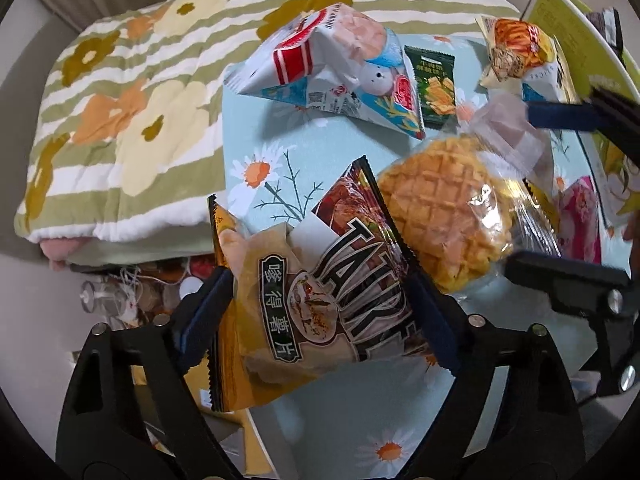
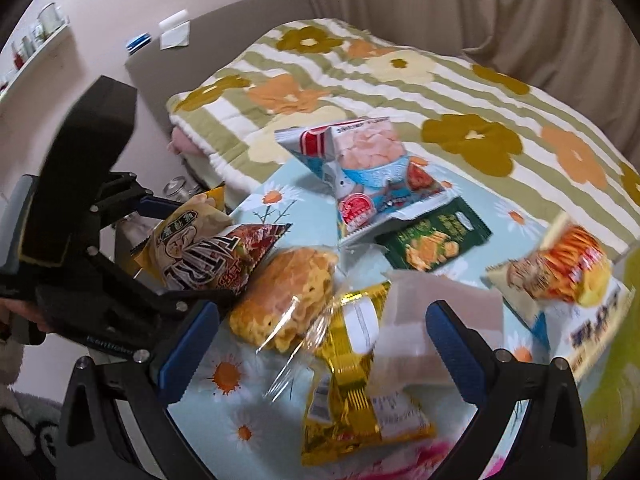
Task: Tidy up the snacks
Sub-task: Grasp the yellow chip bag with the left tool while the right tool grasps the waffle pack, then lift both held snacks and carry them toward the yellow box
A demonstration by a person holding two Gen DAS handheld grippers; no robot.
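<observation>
The left gripper (image 1: 316, 316) clamps a crinkled brown-and-gold chip bag (image 1: 320, 292) with bold "TAURE" lettering, lifted at the near-left edge of the daisy-print table (image 1: 340, 148). Ahead of it lie six more packets: one clear-wrapped waffle cake (image 1: 444, 216), one gold packet (image 2: 352, 376), one pale translucent pouch (image 2: 432, 316), one blue shrimp-chip bag (image 1: 340, 64), one green cracker packet (image 1: 434, 84) and one orange snack bag (image 1: 516, 48). The right gripper (image 2: 320, 352) hangs spread wide, holding nothing, over the gold packet and pouch. Bare cloth lies near-left of it
</observation>
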